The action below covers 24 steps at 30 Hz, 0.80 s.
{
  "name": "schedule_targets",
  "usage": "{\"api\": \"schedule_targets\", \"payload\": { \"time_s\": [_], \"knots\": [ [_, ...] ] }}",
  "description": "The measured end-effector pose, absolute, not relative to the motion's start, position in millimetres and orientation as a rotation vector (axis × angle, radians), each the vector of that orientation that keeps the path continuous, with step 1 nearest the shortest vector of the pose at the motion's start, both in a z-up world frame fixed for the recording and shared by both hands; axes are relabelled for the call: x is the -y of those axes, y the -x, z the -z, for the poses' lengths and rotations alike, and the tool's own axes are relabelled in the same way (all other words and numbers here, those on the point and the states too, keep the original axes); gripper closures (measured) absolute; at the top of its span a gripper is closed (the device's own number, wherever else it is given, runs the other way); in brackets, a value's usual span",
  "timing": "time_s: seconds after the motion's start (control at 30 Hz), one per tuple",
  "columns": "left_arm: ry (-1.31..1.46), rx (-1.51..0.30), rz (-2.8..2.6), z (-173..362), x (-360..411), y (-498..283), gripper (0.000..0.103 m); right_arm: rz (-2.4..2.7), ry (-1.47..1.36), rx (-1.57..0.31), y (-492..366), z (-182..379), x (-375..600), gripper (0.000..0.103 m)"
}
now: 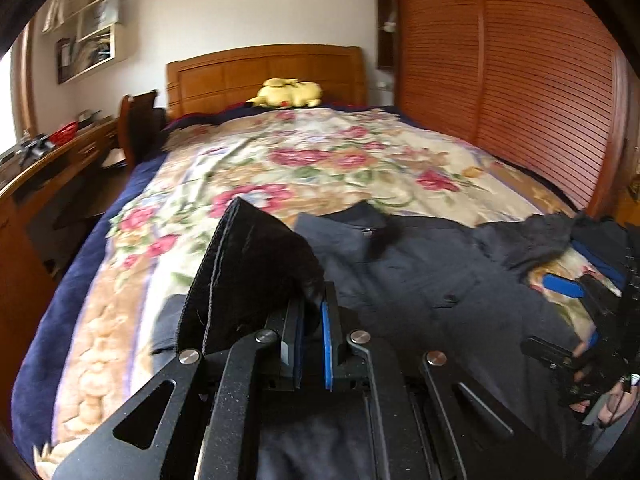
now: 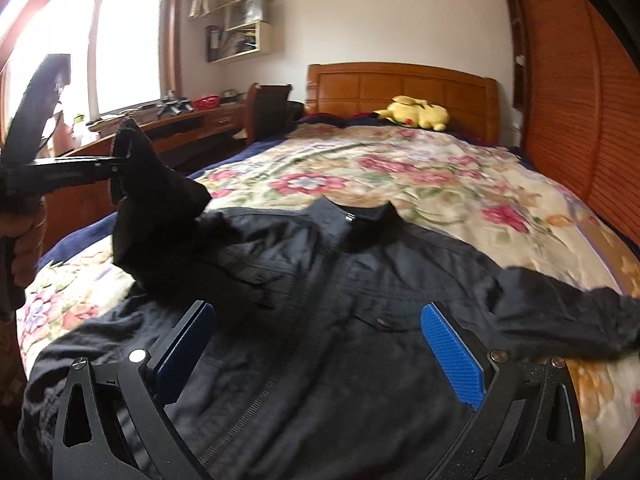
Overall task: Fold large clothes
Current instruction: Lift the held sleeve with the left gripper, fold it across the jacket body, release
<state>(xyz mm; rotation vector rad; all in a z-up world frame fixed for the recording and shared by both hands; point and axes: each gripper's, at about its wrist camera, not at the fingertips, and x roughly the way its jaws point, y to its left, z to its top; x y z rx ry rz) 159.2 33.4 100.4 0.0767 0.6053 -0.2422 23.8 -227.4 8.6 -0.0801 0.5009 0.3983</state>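
Broadly: wide bed with floral cream blanket (image 2: 440, 176) used as folding surface. Dark navy button-front jacket (image 2: 340, 280) spread front-up across near end. Left gripper (image 1: 310, 316), fingers clamped on black sleeve cuff (image 1: 244, 264), lifted for folding inward. Right gripper (image 2: 318, 356) above jacket hem, fingers wide apart, empty.

My left camera sits low over the bed (image 1: 304, 152), close behind my left tool (image 1: 312, 320), facing the headboard (image 1: 264, 76). My right camera looks the same way from further right and nearer the foot. Both share the jacket (image 2: 320, 280), headboard and yellow plush toy (image 2: 416, 114).
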Motion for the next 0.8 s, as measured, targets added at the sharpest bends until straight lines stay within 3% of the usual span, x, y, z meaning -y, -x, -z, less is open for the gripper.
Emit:
{"api": "schedule_targets", "payload": {
  "time_s": [0.37, 0.43, 0.67, 0.73, 0.8],
  "knots": [
    [-0.125, -0.615, 0.346, -104, 27, -137, 0.095, -0.349, 0.062, -0.497, -15, -15, 236, 0.000],
    [-0.145, -0.624, 0.356, -98, 33, -133, 0.089, -0.347, 0.067, -0.498, -11, -14, 238, 0.000],
    [-0.108, -0.591, 0.381, -87, 20, -113, 0.047, -0.354, 0.067, -0.503, -14, -13, 238, 0.000],
    [-0.077, -0.574, 0.374, -83, 11, -108, 0.024, -0.361, 0.066, -0.505, -15, -12, 238, 0.000],
    [-0.061, -0.562, 0.358, -76, 1, -103, 0.023, -0.375, 0.064, -0.509, -17, -12, 236, 0.000]
  ]
}}
